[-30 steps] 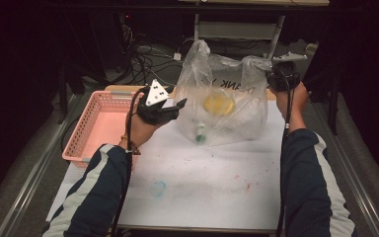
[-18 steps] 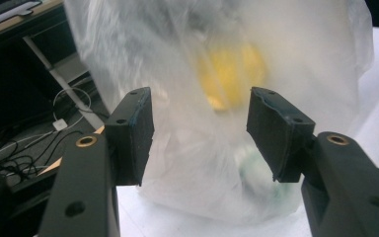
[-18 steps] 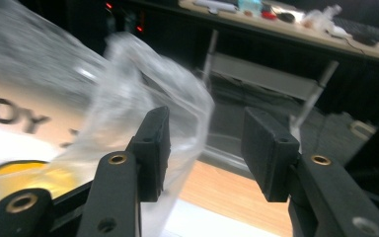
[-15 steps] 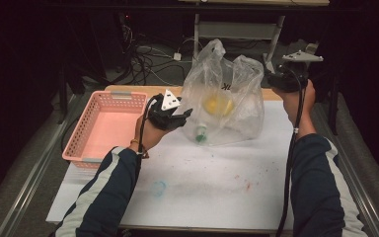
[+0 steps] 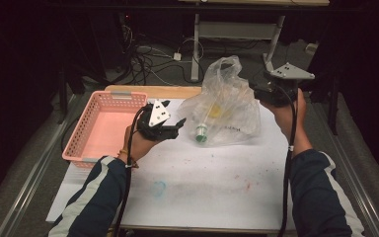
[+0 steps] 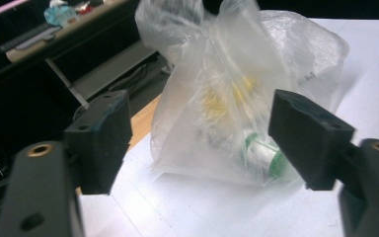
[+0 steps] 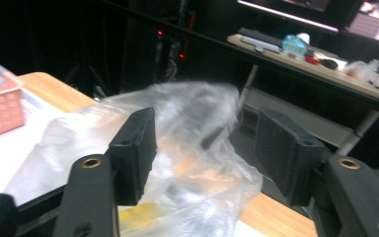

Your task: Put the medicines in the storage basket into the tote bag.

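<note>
Both hand-held grippers just opened, jaws empty: left hand-held gripper (image 5: 173, 129), right hand-held gripper (image 5: 262, 94). Plastic bag (image 5: 227, 106) slumps free on the bench (image 5: 217, 187), released at the left gripper's 3 o'clock.

high cam overhead, gripper cams near bag (image 5: 227, 111)

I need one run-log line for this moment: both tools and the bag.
left tool: open, just opened wider, nothing gripped | right tool: open, just opened, off the plastic bag | bag: on table, beside pink basket
</note>
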### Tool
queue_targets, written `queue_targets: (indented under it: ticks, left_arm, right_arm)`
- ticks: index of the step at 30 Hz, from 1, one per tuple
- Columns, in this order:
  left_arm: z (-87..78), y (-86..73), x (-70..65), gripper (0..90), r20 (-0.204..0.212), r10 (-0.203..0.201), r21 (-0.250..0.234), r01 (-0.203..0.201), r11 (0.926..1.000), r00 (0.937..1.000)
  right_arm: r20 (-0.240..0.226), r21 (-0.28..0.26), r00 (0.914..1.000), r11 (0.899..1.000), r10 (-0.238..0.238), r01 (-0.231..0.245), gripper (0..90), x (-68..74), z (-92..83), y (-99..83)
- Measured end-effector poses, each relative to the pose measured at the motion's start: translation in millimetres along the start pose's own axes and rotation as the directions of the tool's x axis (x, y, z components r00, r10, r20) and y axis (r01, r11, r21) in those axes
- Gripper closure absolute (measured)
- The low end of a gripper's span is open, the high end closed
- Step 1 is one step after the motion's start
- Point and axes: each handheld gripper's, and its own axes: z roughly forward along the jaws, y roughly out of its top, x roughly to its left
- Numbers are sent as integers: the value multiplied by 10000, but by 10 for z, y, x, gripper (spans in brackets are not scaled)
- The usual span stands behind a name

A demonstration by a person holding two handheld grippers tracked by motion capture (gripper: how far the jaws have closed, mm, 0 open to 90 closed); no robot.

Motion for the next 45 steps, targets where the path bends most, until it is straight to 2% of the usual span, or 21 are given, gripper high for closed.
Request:
queue_targets:
  ticks: [7, 11, 14, 21, 26, 29, 35, 41, 45]
  left_arm:
    - [-165, -69, -85, 218, 69, 228, -397, -225, 9990, 9997]
    - [-255, -96, -107, 192, 143, 287, -488, -280, 9984, 9995]
    - [-306, -133, -126, 192, 161, 362, -518, -353, 9980, 9992]
    - [-388, -249, -145, 191, -23, 386, -451, -387, 9982, 9993]
    - [-444, -331, -91, 191, -258, 92, -522, -105, 9986, 9996]
    - [-492, -382, -72, 191, -445, 39, -603, -66, 9982, 9990]
    - [-596, -497, 36, 191, -617, -497, -701, 453, 9965, 9969]
    - [-705, -600, 108, 191, -920, -671, -669, 611, 9959, 9935]
    - [-757, -668, 114, 191, -1019, -640, -511, 590, 9969, 9927]
  right_arm:
    - [-362, -374, 9991, 9991, -229, 215, 380, 192, -119, -67]
    - [-513, -349, 9978, 9986, -410, 393, 337, 291, -188, -141]
    - [-660, -503, 9969, 9980, -427, 394, 320, 362, -255, -209]
    - [-953, -378, 9947, 9987, -382, 347, 284, 489, -310, -358]
    - [-1113, -220, 9933, 9994, -303, 280, 270, 541, -315, -473]
    - [-1220, -201, 9924, 9997, -163, 139, 261, 558, -338, -544]
    - [-1377, -172, 9905, 9999, -14, -10, 238, 573, -422, -694]
    - [-1456, -351, 9891, 9992, -237, 188, 227, 612, -557, -794]
    - [-1551, -233, 9875, 9994, -280, 247, 214, 648, -613, -851]
